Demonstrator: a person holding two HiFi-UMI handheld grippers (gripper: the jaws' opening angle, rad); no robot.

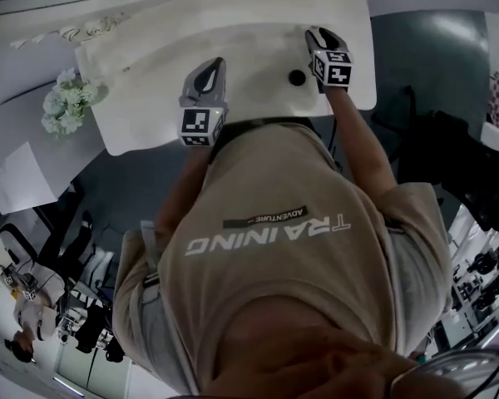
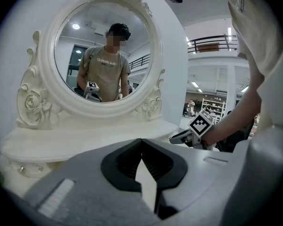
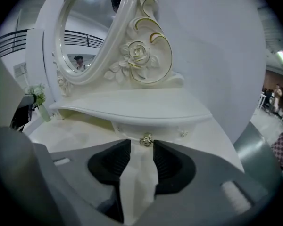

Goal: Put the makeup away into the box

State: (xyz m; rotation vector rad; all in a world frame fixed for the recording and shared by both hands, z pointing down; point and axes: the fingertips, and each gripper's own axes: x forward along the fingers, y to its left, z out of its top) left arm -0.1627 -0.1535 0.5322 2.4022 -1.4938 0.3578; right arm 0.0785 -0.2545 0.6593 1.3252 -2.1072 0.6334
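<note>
In the head view the white dressing table [image 1: 150,48] lies at the top, with a small dark round thing [image 1: 296,77] on it near the right. My right gripper [image 1: 318,35] reaches over the table just right of that thing. In the right gripper view my right gripper [image 3: 142,144] is open, and the gold knob [image 3: 146,140] of a small drawer under the mirror shelf [image 3: 132,109] sits at its fingertips, unpressed. My left gripper [image 1: 211,65] hovers over the table's front left. In its own view my left gripper [image 2: 141,142] looks shut on nothing. No box is in view.
An oval mirror [image 2: 104,51] in a carved white frame stands on a raised shelf [image 2: 85,138] at the back of the table. White flowers [image 1: 66,102] stand at the table's left end. Dark floor surrounds the table, with another person [image 1: 29,306] farther off.
</note>
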